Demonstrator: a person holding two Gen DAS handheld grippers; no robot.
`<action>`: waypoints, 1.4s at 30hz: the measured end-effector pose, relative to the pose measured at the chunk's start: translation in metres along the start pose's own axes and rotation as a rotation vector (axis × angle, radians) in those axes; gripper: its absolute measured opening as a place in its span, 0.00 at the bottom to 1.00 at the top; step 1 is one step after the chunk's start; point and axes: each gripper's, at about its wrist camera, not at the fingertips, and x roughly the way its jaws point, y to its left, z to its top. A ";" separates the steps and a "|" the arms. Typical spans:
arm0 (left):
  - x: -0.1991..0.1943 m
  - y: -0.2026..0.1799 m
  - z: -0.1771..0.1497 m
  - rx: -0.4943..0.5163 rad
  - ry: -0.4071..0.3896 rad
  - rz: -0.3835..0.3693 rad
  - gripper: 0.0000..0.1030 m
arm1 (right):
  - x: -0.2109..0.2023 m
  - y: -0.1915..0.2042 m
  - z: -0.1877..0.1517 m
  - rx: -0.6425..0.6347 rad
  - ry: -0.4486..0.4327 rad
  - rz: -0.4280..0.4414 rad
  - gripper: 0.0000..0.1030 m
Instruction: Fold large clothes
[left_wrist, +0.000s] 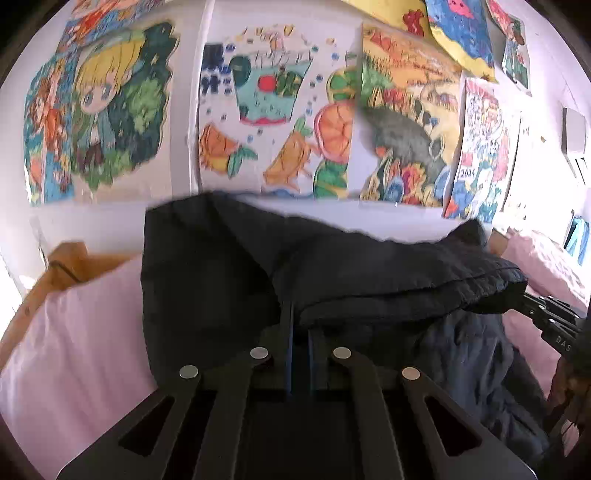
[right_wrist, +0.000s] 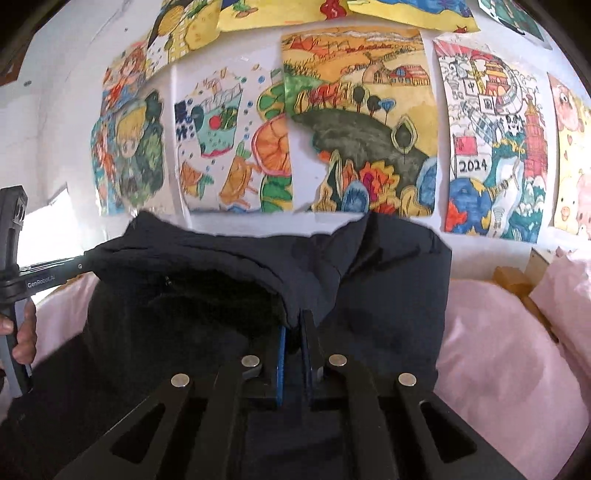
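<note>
Both grippers (left_wrist: 299, 332) (right_wrist: 293, 332) pinch dark jacket (left_wrist: 369, 266) (over pink bedding (left_wrist: 81, 332)).

Ahead of you, a white wall (right_wrist: 55, 110) carries a row of children's drawings: a blond cartoon figure (left_wrist: 107, 107), oranges and a cake (left_wrist: 273, 122), a landscape painting (right_wrist: 362, 122), and a poster marked 2024 (right_wrist: 491, 140). A pink bedsheet (right_wrist: 498, 350) covers the bed; a wooden frame (left_wrist: 62, 269) shows at its left edge.
</note>
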 end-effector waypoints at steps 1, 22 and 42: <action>0.003 0.000 -0.007 -0.005 0.010 0.002 0.04 | 0.001 0.002 -0.006 -0.002 0.010 -0.005 0.07; 0.054 0.005 -0.051 0.050 0.118 0.063 0.04 | -0.002 -0.013 0.009 0.096 0.036 -0.027 0.18; -0.005 0.025 -0.026 -0.061 0.056 -0.087 0.18 | 0.103 -0.006 -0.008 -0.013 0.094 -0.099 0.20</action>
